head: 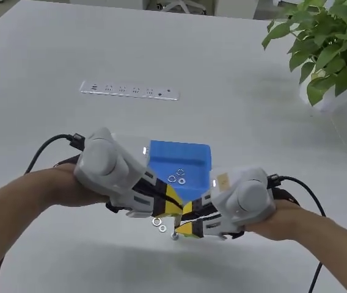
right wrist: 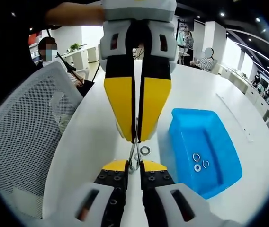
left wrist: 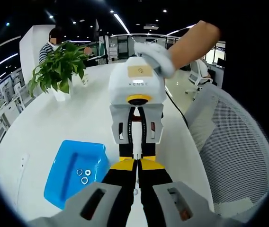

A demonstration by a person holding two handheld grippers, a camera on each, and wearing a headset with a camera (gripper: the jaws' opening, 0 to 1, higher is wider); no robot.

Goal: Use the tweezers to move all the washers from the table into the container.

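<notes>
Just beside the tweezers (right wrist: 133, 158) in the right claw (right wrist: 133, 166), one washer (right wrist: 145, 150).

White table (head: 253, 79) spread across head view; power strip (head: 129, 91) laid at 12 o'clock, potted plant (head: 326, 43) placed at 2 o'clock. Mesh chair (left wrist: 229, 142) drawn beside table. Open office lit by ceiling strip lights (left wrist: 121, 22).

Around me, an open-plan office: long white table (head: 100, 49), mesh chair (left wrist: 229, 142), potted plant (head: 326, 49), ceiling strip lights (left wrist: 120, 21), seated people (right wrist: 205, 59) behind

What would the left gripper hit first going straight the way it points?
Probably the right gripper, whose tips face the left gripper head-on, close ahead, with the tweezers between them.
</notes>
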